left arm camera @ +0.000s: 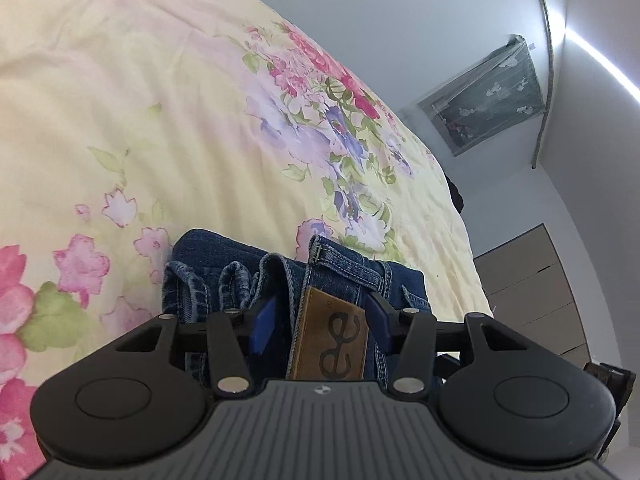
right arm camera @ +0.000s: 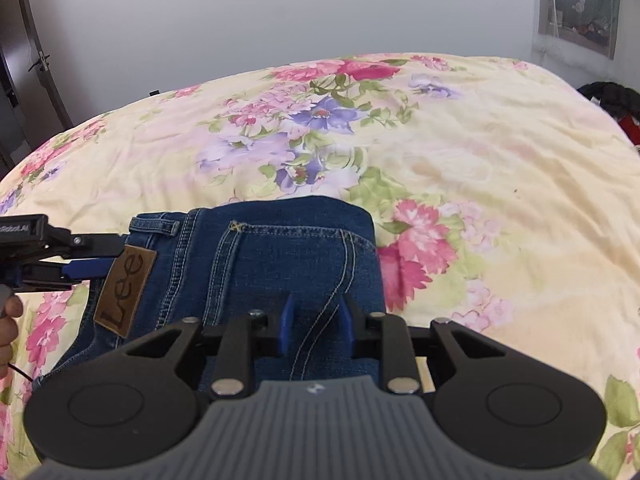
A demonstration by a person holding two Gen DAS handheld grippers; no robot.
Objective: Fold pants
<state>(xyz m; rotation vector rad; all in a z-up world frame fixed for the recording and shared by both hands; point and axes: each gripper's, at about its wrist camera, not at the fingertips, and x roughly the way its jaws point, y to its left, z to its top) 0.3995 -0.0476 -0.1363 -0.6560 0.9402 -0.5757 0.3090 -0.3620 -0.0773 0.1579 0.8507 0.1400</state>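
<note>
Between the blue fingers [left arm camera: 264,326] of the left gripper [left arm camera: 320,324], in the left wrist view, the waistband end of the folded dark blue denim pants [left arm camera: 224,264] is seen, with a tan leather patch [left arm camera: 330,344] standing in the gap. The fingers are spread on either side of the patch, and whether they press the cloth cannot be told. The pants lie on a bed covered with a pale yellow floral quilt [left arm camera: 160,120]. Only this view shows a grey wooden dresser [left arm camera: 532,284] by the wall.

From the right wrist view, the pants [right arm camera: 280,252] are seen from above as a folded stack, back pocket stitching uppermost. The right gripper [right arm camera: 316,322] is held over the near edge, its fingers [right arm camera: 287,320] parted and released. The patch [right arm camera: 126,290] reads "Lee" here. At the left, the left gripper [right arm camera: 86,268] meets the waistband, and its body bears partly cut-off white lettering.
</note>
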